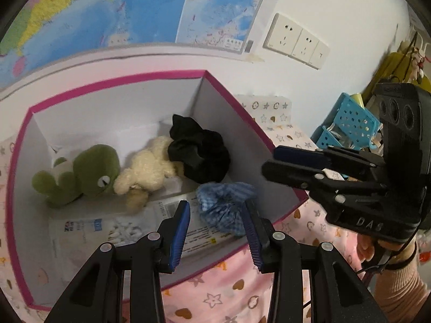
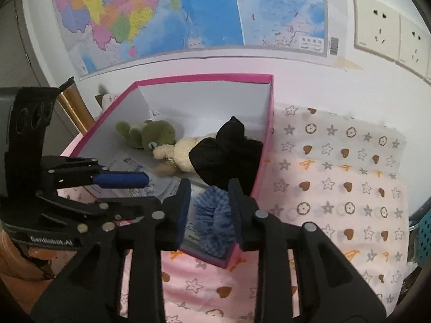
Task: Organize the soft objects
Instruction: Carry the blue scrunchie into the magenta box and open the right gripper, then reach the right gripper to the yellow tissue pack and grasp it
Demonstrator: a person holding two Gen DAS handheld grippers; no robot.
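Box (image 2: 265, 123) open on top, near half blocked by blue scrunchie (image 2: 215, 223), black scrunchie (image 2: 229, 156) and plushies (image 1: 107, 172); far end bare, cloth (image 2: 336, 175) right clear.

Pink box (image 2: 265, 145) mid-frame: green frog (image 2: 153, 136), cream plush (image 2: 183, 152), black scrunchie (image 2: 231, 153), blue scrunchie (image 2: 212, 223) at near corner.

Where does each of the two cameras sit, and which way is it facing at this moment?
Left wrist: rides the left gripper, looking down into the pink-rimmed box from its near edge; the right gripper and a sleeved wrist show at right.
Right wrist: rides the right gripper, looking down over the box's near right corner, its fingers either side of the blue scrunchie; the left gripper shows at left.
Shared: box, green frog plush, cream plush, black scrunchie, wall map, sockets.
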